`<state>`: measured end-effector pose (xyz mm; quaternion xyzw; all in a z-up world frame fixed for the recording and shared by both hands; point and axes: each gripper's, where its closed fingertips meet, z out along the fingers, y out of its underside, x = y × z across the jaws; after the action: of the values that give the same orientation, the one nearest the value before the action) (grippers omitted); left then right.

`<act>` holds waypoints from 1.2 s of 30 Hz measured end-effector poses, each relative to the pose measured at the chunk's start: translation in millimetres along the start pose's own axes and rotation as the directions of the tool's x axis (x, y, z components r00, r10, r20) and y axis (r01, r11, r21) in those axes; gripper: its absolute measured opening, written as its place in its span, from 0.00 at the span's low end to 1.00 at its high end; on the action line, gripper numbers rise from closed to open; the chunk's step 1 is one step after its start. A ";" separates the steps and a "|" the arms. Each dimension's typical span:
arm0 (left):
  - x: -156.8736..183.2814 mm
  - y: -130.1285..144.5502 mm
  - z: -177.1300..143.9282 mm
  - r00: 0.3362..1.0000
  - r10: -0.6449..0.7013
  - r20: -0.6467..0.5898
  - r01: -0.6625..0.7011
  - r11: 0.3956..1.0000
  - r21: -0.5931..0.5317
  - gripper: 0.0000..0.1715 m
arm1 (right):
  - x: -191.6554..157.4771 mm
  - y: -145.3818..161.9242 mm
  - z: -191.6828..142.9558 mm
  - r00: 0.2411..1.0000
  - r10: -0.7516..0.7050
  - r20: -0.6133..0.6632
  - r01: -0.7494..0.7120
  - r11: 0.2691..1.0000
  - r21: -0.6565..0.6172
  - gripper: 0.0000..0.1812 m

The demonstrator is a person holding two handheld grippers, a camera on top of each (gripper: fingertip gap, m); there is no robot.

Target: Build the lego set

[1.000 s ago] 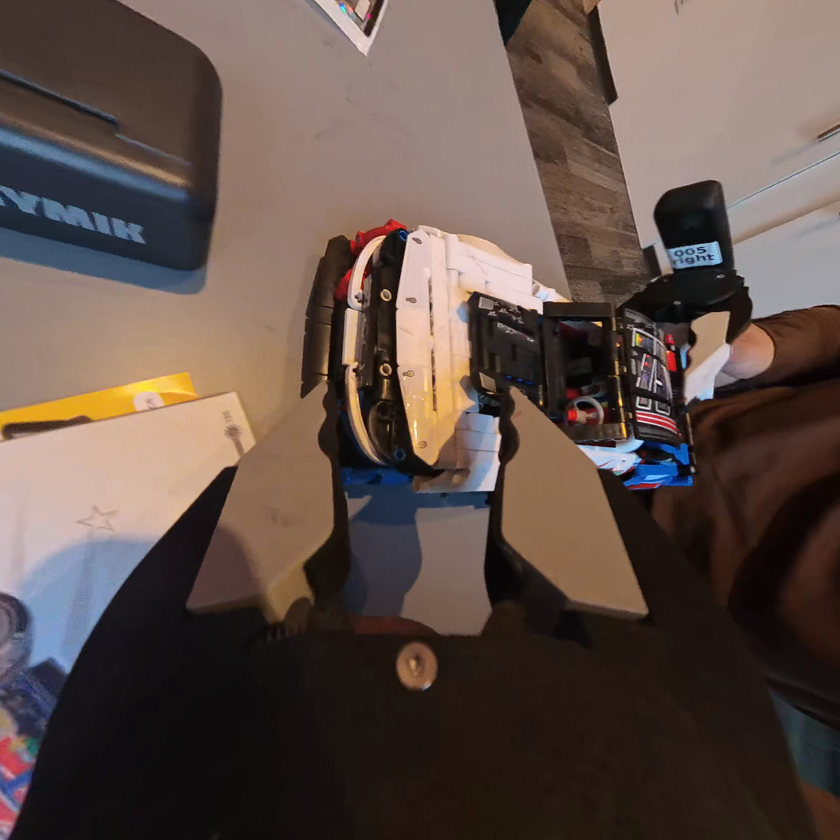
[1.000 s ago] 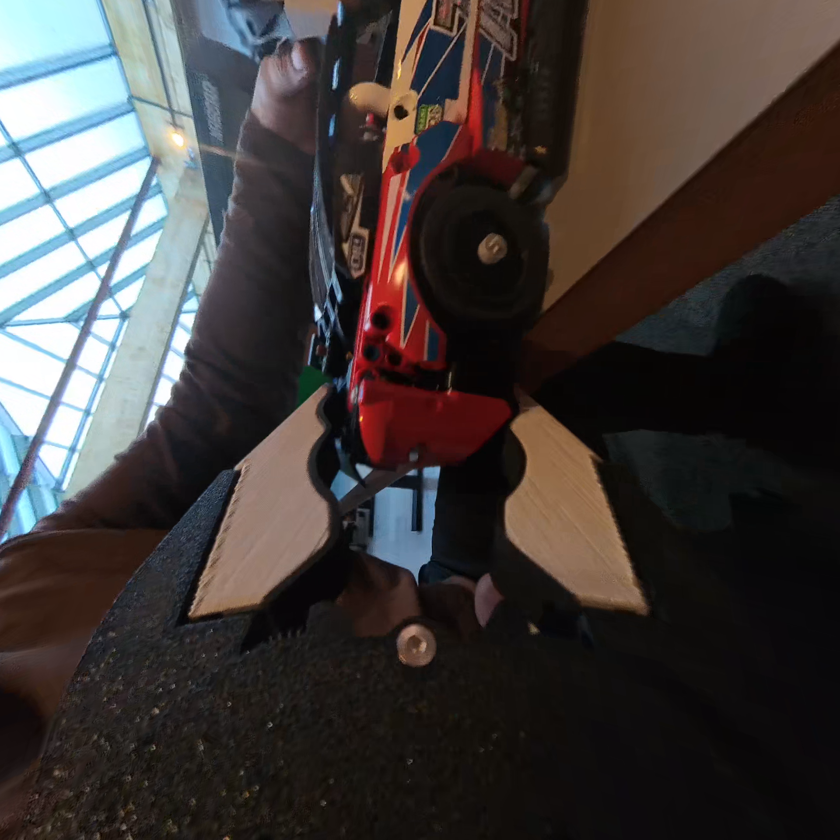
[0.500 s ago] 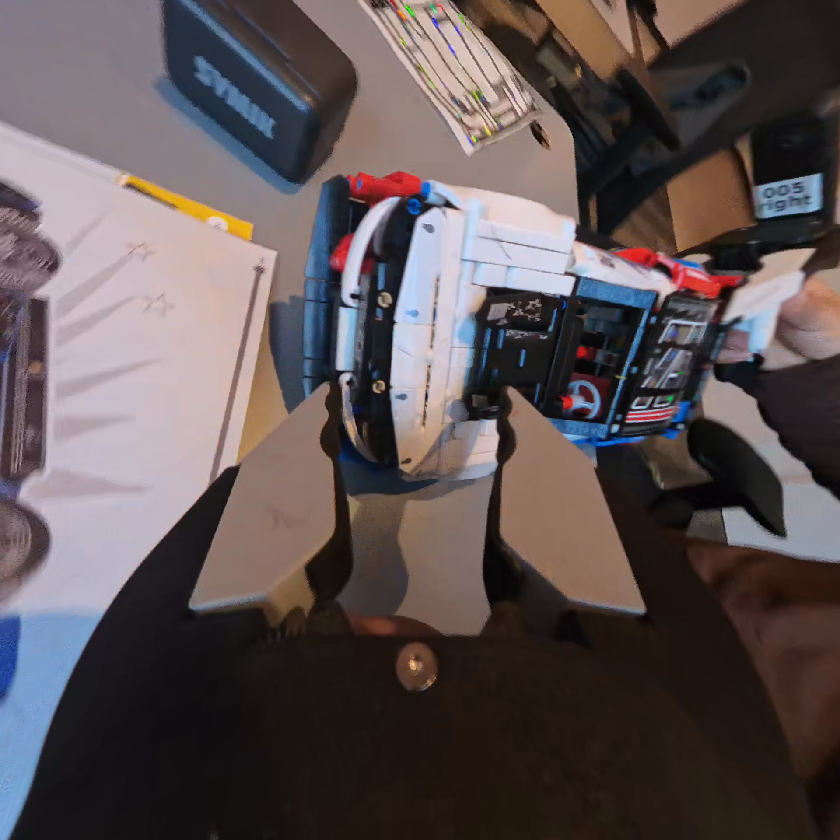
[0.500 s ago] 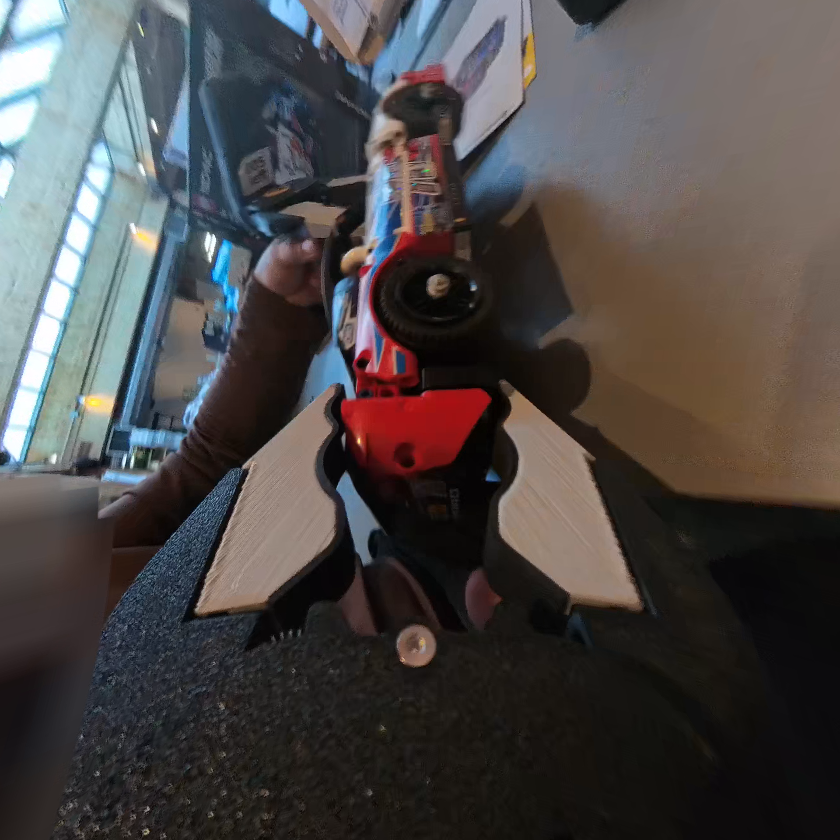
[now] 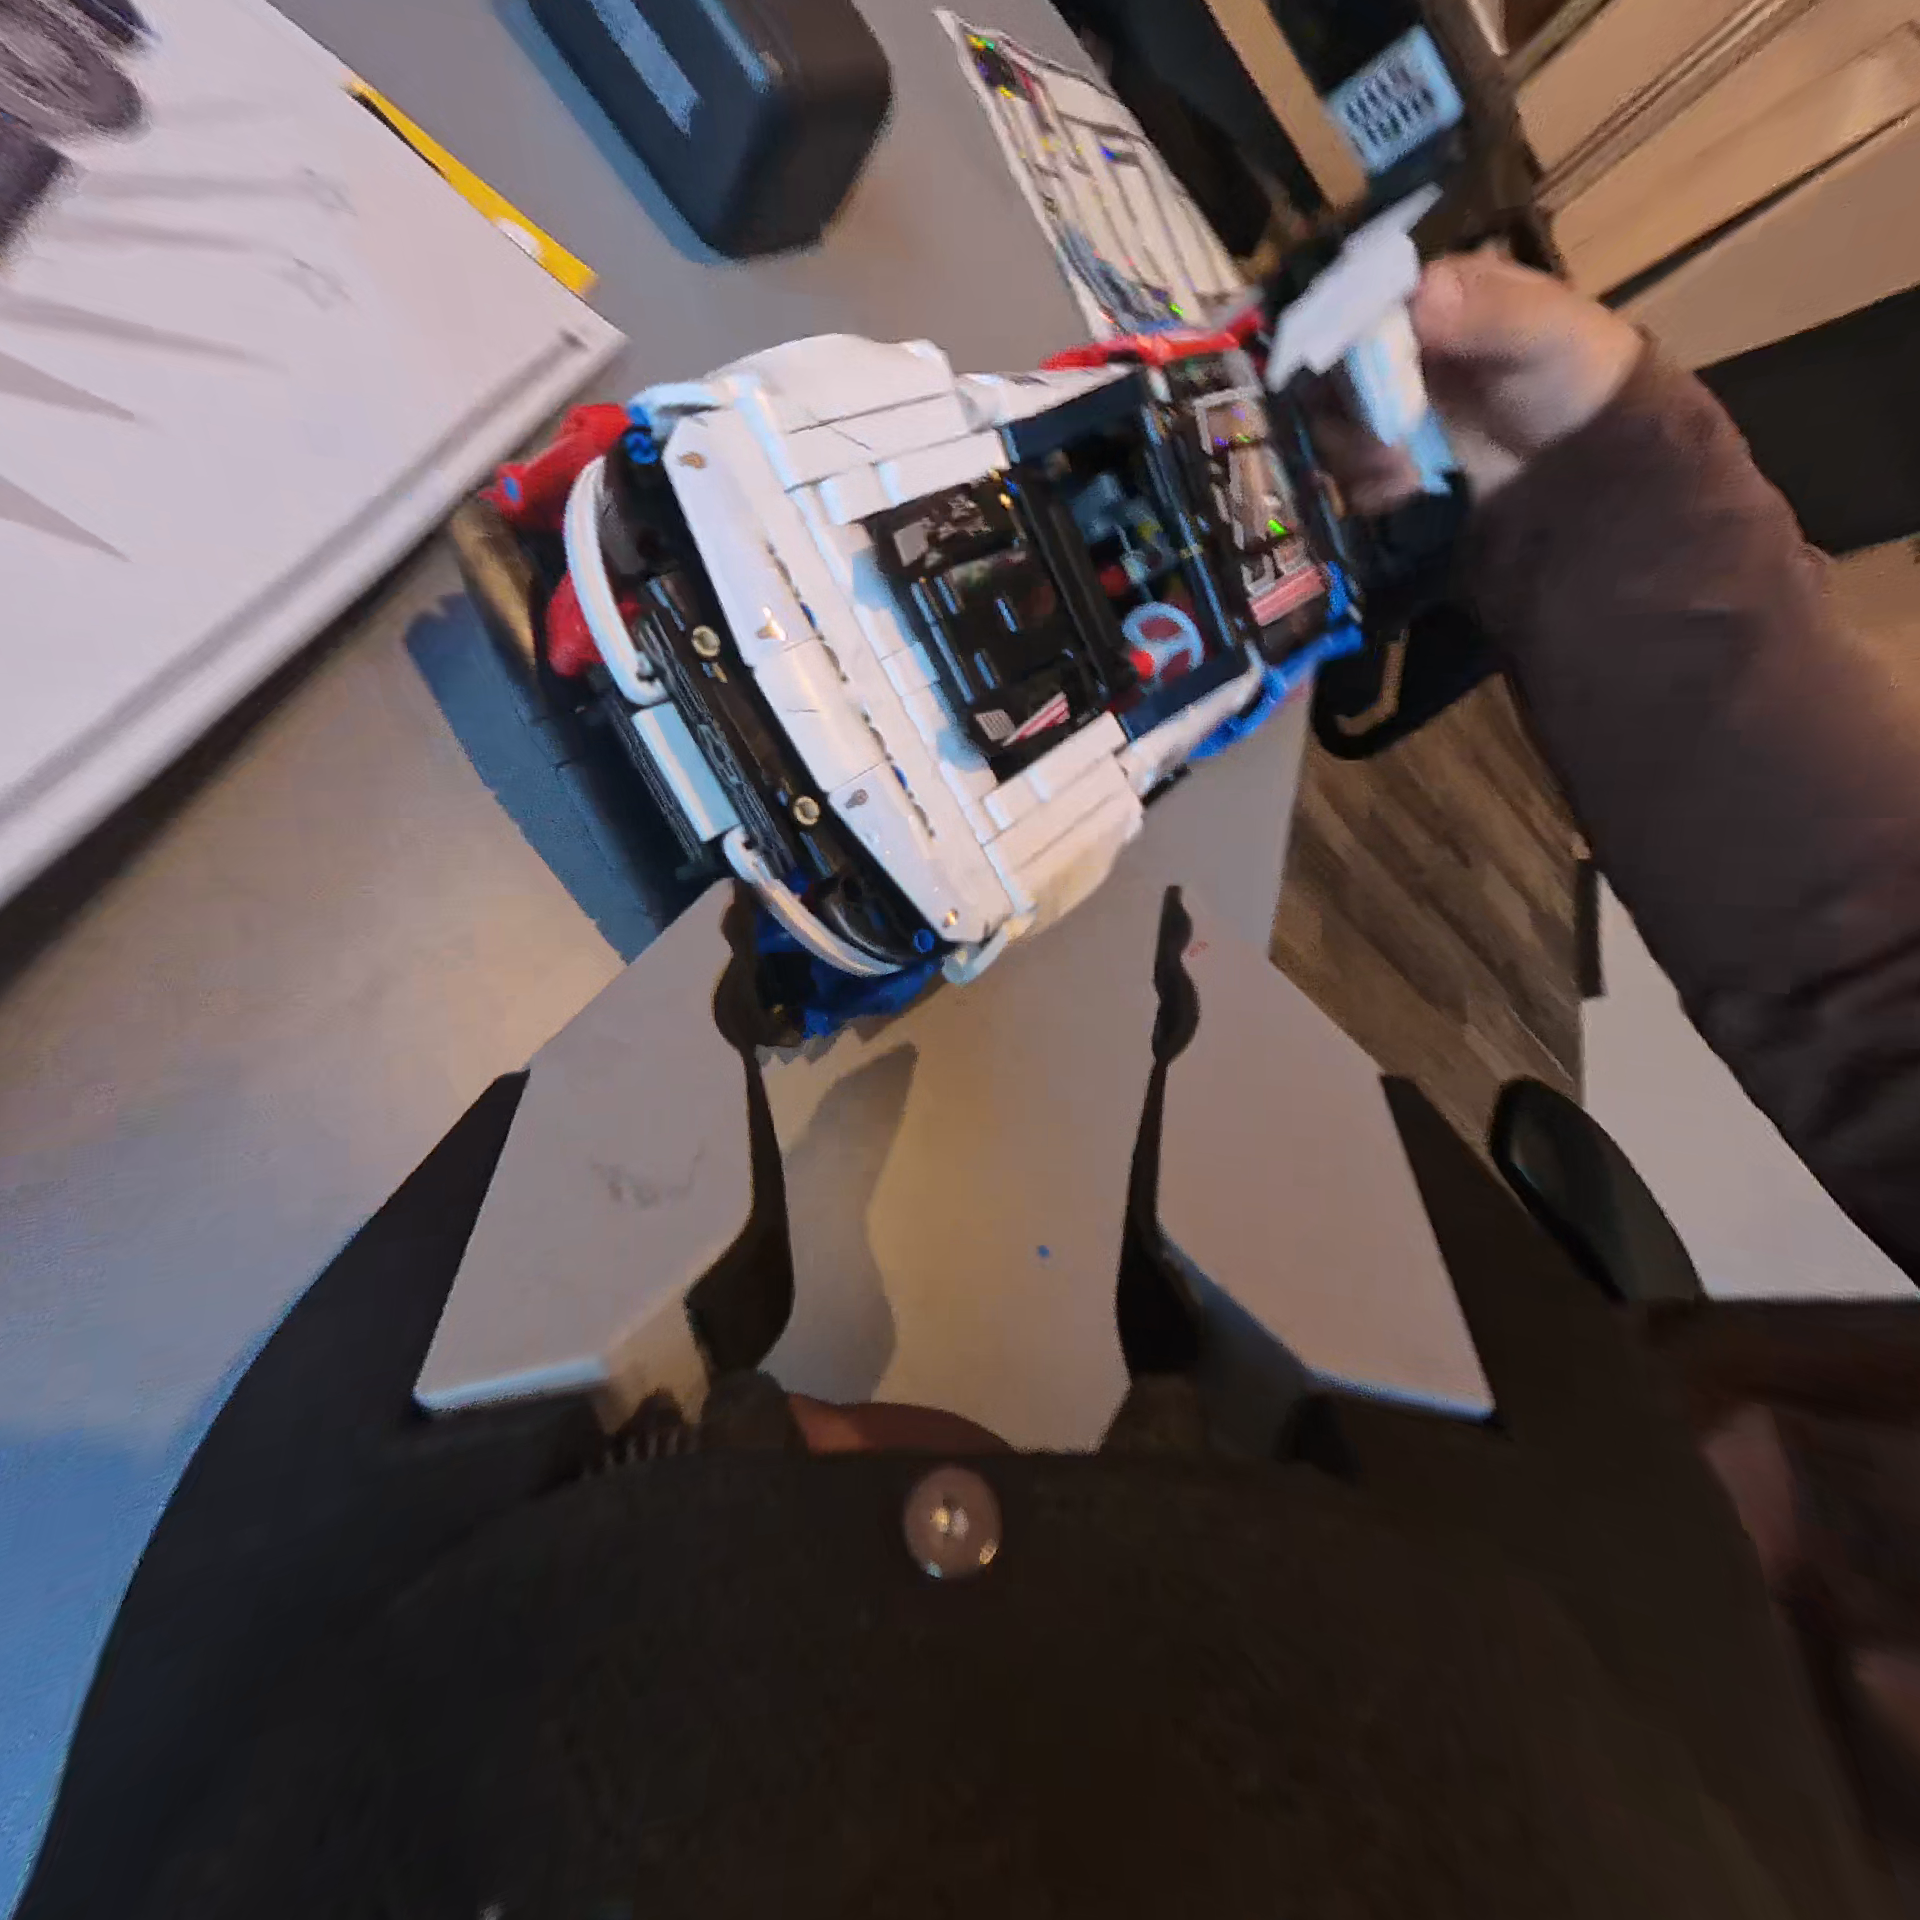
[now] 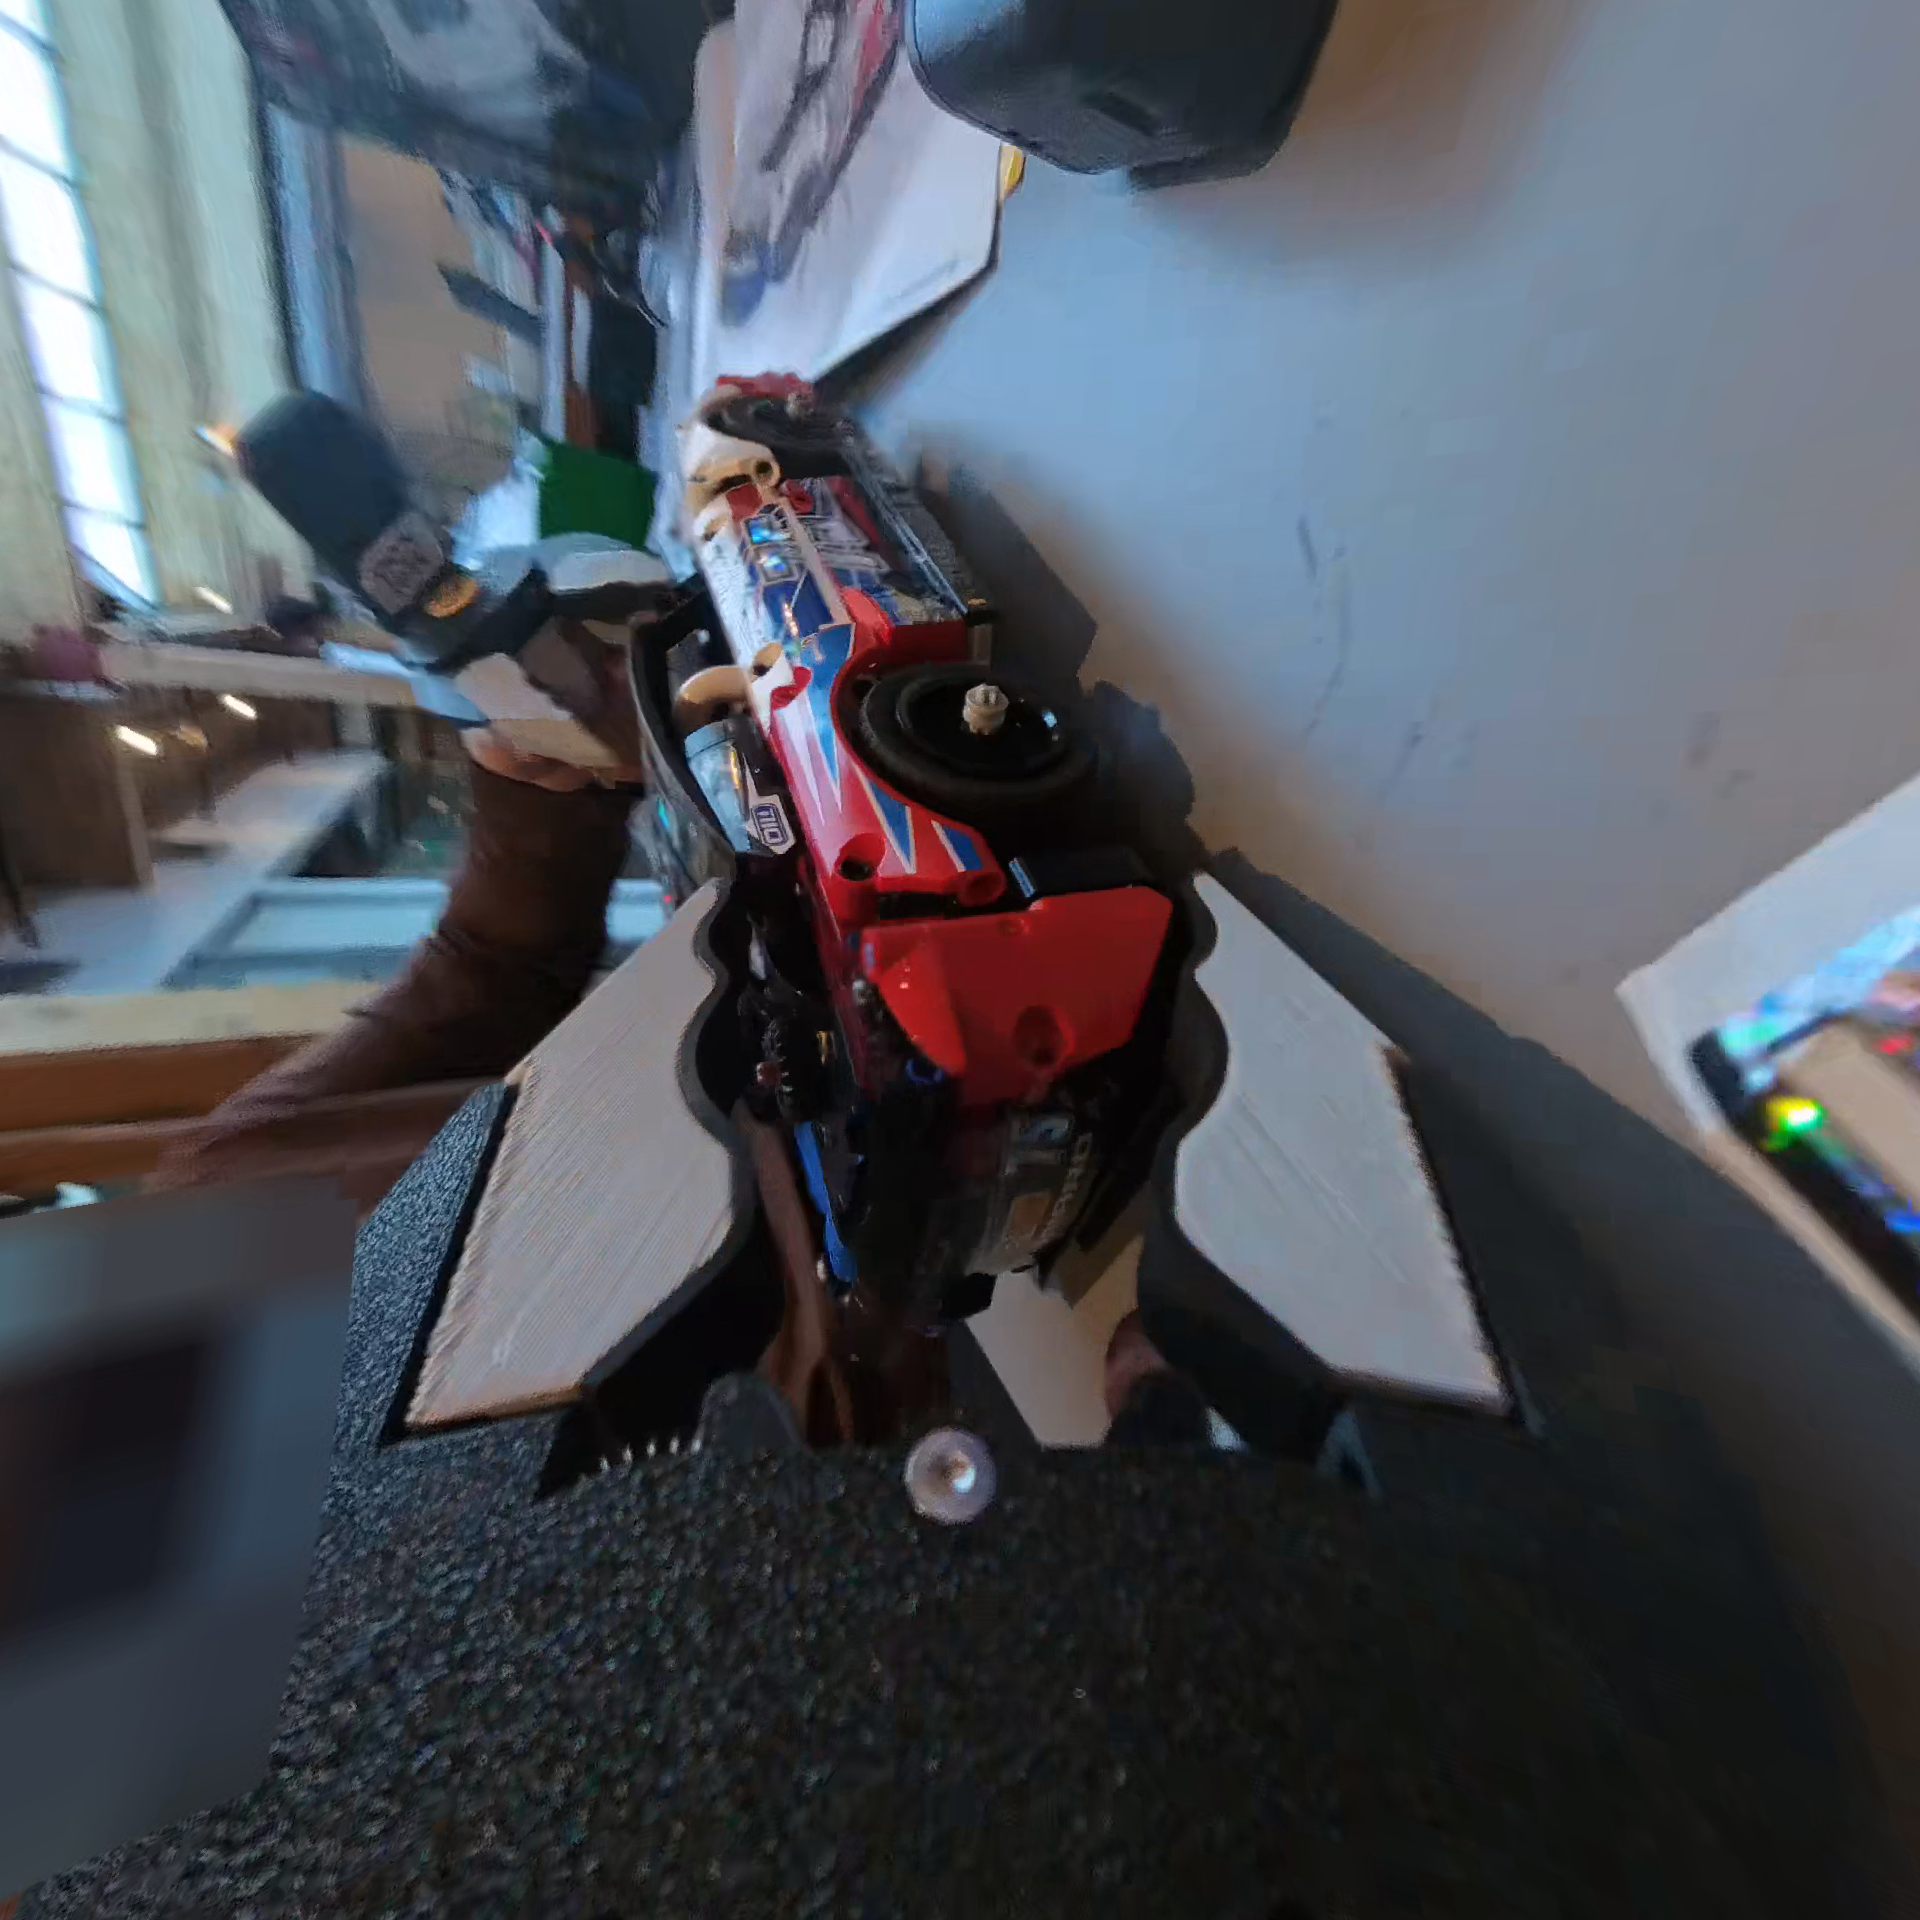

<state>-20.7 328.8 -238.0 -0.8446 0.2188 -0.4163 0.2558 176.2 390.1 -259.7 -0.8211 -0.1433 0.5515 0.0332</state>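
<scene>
Lying clamped in right gripper (image 6: 951,997), lego car (image 5: 935,644), just beyond left gripper (image 5: 956,966).

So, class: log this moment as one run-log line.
left gripper: open, behind white-red-blue Lego car | right gripper: shut on car's red end | car low over grey table

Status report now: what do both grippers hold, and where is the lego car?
Right gripper shut on lego car, red end. Left gripper open, car just beyond its tips. Car tilted, low over grey table. Black case well clear.
</scene>
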 end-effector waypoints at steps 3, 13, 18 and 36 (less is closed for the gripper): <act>20.8 4.4 -22.1 0.995 0.011 -0.097 -0.004 0.997 0.073 0.36 | 11.0 -2.4 -10.7 0.984 -0.113 -0.139 0.100 0.990 -0.097 0.42; -19.1 -18.3 -28.6 0.938 0.335 -0.083 -0.333 0.942 0.038 0.41 | 5.9 -7.6 -50.3 0.855 -0.377 -0.357 0.370 0.925 -0.089 0.41; -42.5 -11.2 -3.0 0.872 0.484 -0.070 -0.489 0.869 -0.076 0.45 | -24.7 -9.3 -52.6 0.718 -0.573 -0.395 0.593 0.801 -0.082 0.40; -26.1 -2.0 5.9 0.842 0.485 -0.237 -0.499 0.867 0.001 0.54 | -59.4 -49.8 132.5 0.740 -0.660 0.130 0.617 0.587 -0.525 0.18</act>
<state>-30.1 346.9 -255.3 -0.7139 0.4685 -0.4245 0.3011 24.2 407.8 -247.5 -0.7102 -0.5747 0.4065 0.0038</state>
